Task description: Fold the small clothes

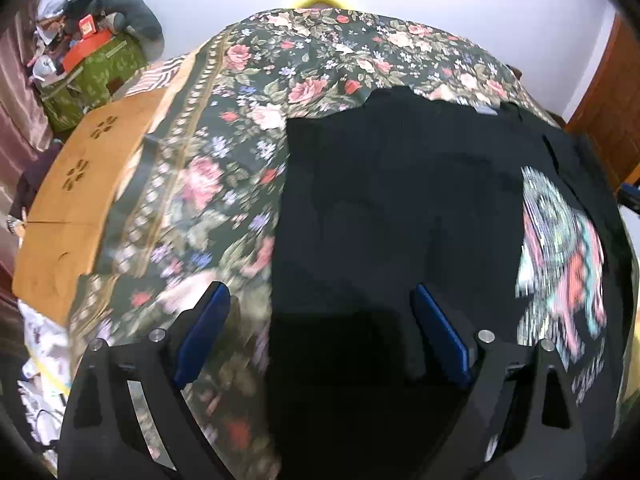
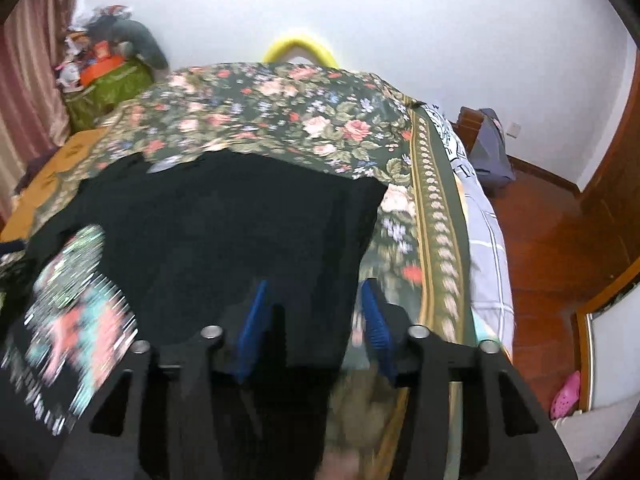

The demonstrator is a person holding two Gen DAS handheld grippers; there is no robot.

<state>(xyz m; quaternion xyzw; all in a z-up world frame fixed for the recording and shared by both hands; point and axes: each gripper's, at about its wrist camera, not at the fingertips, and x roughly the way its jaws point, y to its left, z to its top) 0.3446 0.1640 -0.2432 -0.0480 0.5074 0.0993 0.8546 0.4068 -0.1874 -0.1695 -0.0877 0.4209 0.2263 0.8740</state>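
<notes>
Garment: the black T-shirt (image 1: 400, 200) lies spread flat on the floral bedspread (image 1: 248, 80), its printed graphic (image 1: 560, 256) facing up.
Left gripper (image 1: 320, 320): jaws spread wide and empty, straddling the shirt's left edge.
Right gripper (image 2: 316, 320): jaws partly apart over the shirt's right edge; motion blur hides any contact, but probably nothing is pinched.
Step in hand: grasping both near edges.
Doing it well: lower both together, pinch only the shirt and not the bedspread, then lift evenly.
</notes>
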